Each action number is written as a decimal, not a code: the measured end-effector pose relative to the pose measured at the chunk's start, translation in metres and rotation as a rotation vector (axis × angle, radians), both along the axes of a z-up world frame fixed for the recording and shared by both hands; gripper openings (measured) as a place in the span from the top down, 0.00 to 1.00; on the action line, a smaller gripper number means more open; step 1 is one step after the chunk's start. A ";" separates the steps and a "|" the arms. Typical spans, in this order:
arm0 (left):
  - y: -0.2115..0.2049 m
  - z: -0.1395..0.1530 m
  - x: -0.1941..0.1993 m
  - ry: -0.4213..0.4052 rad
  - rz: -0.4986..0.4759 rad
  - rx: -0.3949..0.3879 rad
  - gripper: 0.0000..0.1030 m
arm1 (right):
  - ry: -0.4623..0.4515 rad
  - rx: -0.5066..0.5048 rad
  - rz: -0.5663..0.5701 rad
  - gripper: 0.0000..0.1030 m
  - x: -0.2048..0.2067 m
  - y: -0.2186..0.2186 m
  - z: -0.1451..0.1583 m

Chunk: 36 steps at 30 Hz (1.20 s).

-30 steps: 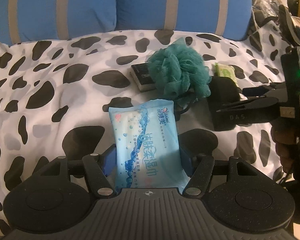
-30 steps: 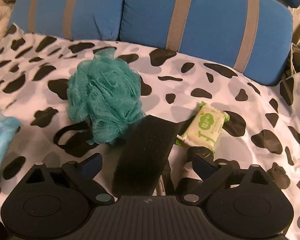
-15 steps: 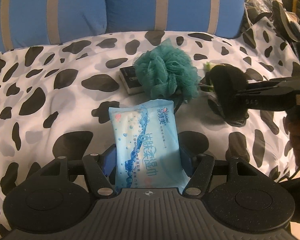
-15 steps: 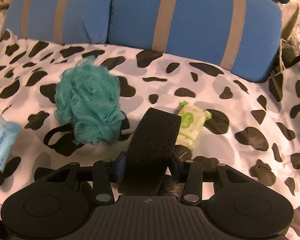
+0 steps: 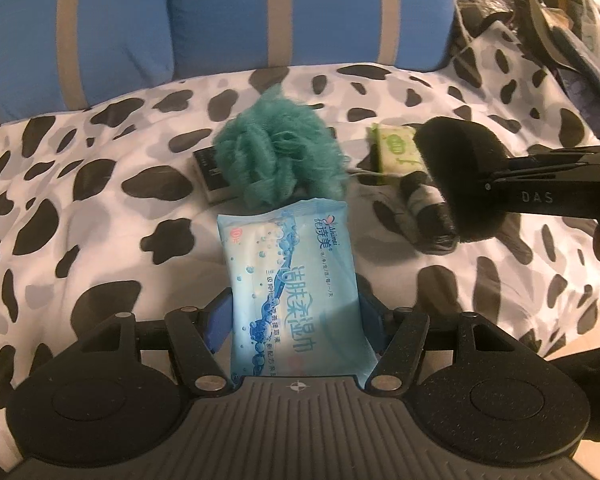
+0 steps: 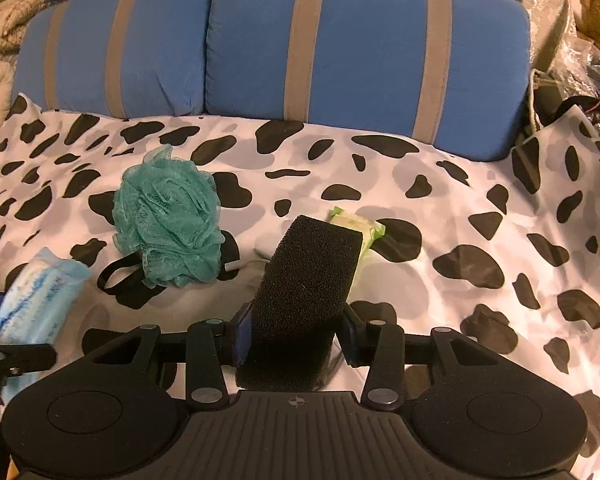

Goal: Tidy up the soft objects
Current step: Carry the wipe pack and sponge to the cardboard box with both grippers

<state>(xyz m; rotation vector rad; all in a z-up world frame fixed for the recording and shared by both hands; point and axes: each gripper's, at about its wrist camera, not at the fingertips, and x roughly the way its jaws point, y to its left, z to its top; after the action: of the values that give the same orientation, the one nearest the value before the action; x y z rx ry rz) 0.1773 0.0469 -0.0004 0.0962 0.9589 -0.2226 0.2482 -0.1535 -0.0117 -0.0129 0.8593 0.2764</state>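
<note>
My left gripper (image 5: pixel 296 320) is shut on a blue wet-wipes pack (image 5: pixel 290 276), held above the cow-print bedsheet (image 5: pixel 100 240); the pack also shows in the right wrist view (image 6: pixel 40 292). My right gripper (image 6: pixel 294 332) is shut on a black sponge (image 6: pixel 304 300), lifted off the sheet; the sponge also shows in the left wrist view (image 5: pixel 460 176). A teal bath pouf (image 6: pixel 168 216) lies on the sheet between them, also seen in the left wrist view (image 5: pixel 280 160). A green wipes pack (image 6: pixel 364 226) lies behind the sponge, also in the left wrist view (image 5: pixel 396 148).
Two blue striped pillows (image 6: pixel 340 48) line the back of the bed. A dark box (image 5: pixel 210 172) lies partly behind the pouf. A black strap (image 6: pixel 116 276) lies by the pouf. Bags and clutter (image 5: pixel 560 40) sit at the right edge.
My right gripper closed on the black sponge and lifted it off the sheet. The left gripper, still holding the blue pack, drew back a little.
</note>
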 end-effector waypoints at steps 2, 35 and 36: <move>-0.005 0.000 -0.002 0.001 -0.007 -0.004 0.39 | -0.003 0.013 0.011 0.56 -0.006 -0.004 0.003; -0.023 -0.014 -0.089 0.068 0.001 -0.051 0.39 | 0.130 0.153 0.223 0.55 -0.134 -0.010 0.010; -0.024 -0.016 -0.093 0.074 -0.004 -0.046 0.39 | 0.133 0.151 0.237 0.55 -0.137 -0.007 0.010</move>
<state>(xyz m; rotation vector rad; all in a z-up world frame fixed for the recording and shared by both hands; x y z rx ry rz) 0.0843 0.0229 -0.0166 0.0481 1.0268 -0.2526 0.1117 -0.1608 -0.0020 0.0451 0.9681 0.5692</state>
